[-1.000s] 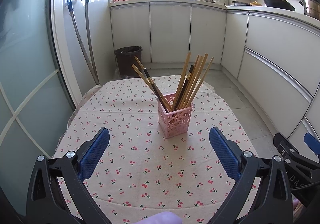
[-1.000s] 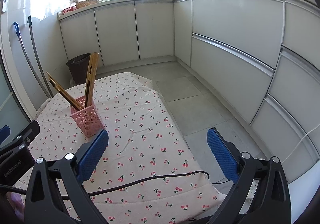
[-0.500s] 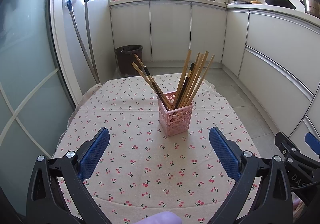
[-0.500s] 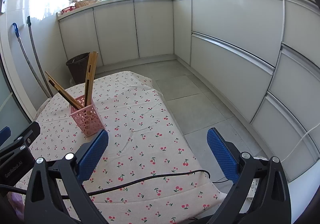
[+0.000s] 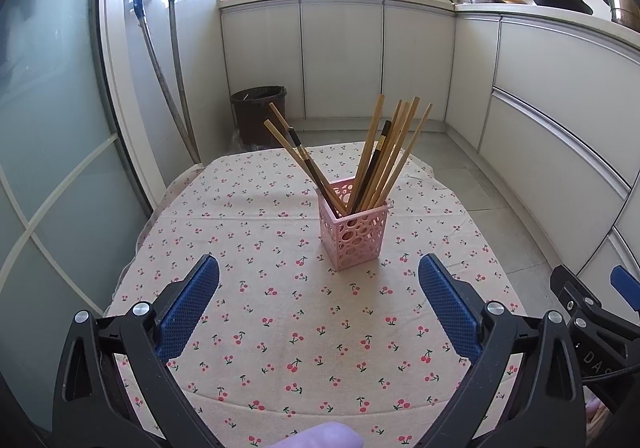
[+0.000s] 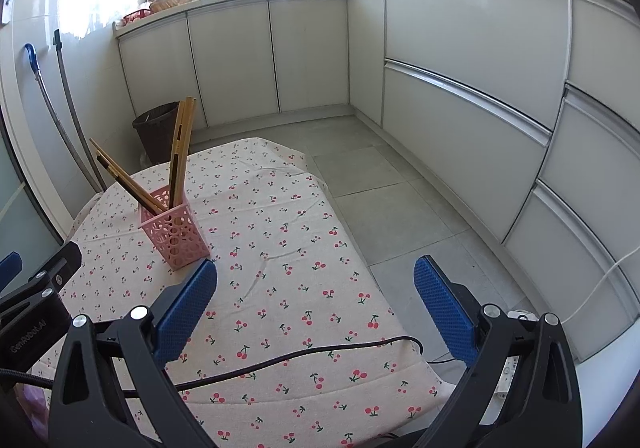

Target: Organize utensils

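A pink perforated holder (image 5: 354,234) stands upright on the cherry-print tablecloth (image 5: 280,320), filled with several wooden chopsticks (image 5: 394,155) and a few dark ones, fanned left and right. It also shows in the right wrist view (image 6: 174,234), at the left. My left gripper (image 5: 318,308) is open and empty, above the cloth just short of the holder. My right gripper (image 6: 316,308) is open and empty, over the table's right part, the holder beyond its left finger.
A black cable (image 6: 280,362) lies across the cloth near the right gripper. The table edge drops to a tiled floor (image 6: 384,199) on the right. A dark bin (image 5: 260,111) and white cabinets (image 5: 340,59) stand behind. Frosted glass door on the left.
The view of the left gripper has shifted very slightly; the holder sits a touch higher in frame. Both grippers stay open and nothing was grasped.
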Action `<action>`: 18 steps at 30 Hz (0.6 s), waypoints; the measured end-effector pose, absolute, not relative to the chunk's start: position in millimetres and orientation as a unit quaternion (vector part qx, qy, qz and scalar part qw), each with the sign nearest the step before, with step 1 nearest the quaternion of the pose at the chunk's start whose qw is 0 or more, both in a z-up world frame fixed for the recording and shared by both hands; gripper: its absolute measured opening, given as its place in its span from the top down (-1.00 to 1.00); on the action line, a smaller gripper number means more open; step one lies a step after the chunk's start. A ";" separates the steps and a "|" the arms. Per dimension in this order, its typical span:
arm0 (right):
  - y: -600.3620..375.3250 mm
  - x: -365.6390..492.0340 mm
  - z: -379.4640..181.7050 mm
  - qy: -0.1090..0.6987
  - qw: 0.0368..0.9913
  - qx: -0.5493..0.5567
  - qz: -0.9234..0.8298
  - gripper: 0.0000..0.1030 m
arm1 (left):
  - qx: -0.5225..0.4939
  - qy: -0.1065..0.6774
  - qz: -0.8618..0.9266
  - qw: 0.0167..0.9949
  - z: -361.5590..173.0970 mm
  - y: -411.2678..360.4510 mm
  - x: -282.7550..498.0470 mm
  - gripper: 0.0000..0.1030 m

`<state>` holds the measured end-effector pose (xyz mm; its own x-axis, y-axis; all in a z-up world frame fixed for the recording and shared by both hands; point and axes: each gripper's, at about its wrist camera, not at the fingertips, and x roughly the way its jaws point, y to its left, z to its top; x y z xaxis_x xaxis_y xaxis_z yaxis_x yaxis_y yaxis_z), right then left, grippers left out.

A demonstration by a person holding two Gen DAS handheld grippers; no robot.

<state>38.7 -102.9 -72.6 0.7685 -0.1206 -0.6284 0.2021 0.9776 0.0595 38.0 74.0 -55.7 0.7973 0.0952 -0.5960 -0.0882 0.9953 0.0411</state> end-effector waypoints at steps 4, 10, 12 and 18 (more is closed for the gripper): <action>-101.4 38.7 -73.9 0.330 0.938 0.062 -0.086 -0.87 | 0.005 0.315 0.048 0.948 -56.0 74.6 38.3 -0.86; -101.0 38.5 -74.4 0.331 0.938 0.061 -0.086 -0.87 | 0.006 0.318 0.050 0.947 -56.3 74.0 38.9 -0.86; -100.7 38.3 -74.8 0.331 0.938 0.062 -0.086 -0.87 | 0.006 0.319 0.051 0.946 -56.3 73.5 38.7 -0.86; -100.3 38.2 -75.8 0.334 0.937 0.062 -0.084 -0.87 | 0.004 0.319 0.050 0.946 -56.5 74.2 39.2 -0.86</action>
